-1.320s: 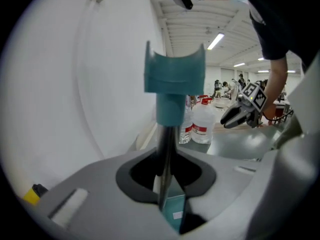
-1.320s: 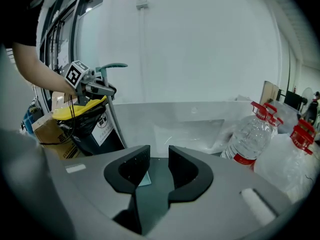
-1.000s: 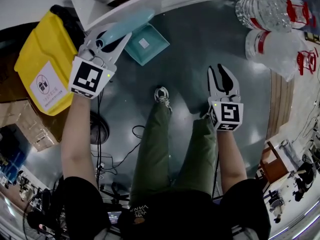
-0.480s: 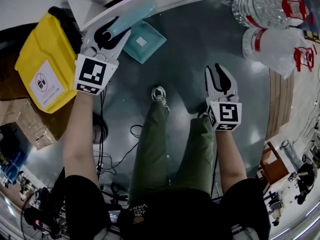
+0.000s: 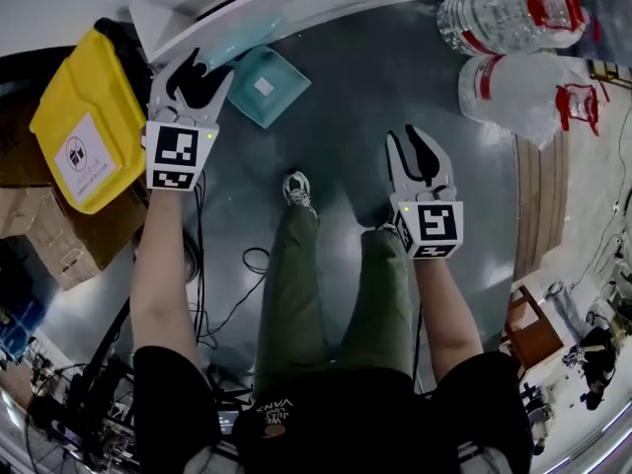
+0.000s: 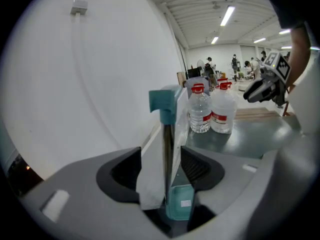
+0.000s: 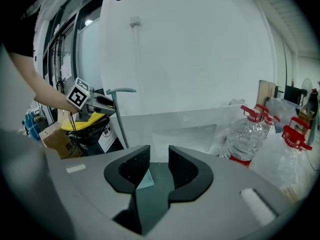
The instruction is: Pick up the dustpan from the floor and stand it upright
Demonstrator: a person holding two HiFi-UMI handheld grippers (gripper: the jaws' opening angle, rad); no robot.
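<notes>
The teal dustpan (image 5: 262,89) stands upright against the white wall (image 6: 75,94), its handle (image 6: 168,134) untouched between the opening jaws of my left gripper (image 5: 196,70). My right gripper (image 5: 413,141) hangs empty, jaws apart.

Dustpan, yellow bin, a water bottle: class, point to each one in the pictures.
dustpan (image 5: 259,102), head view, on its teal tray.
yellow bin (image 5: 94,97), head view, on its yellow side.
water bottle (image 5: 486,16), head view, on its clear body.
</notes>
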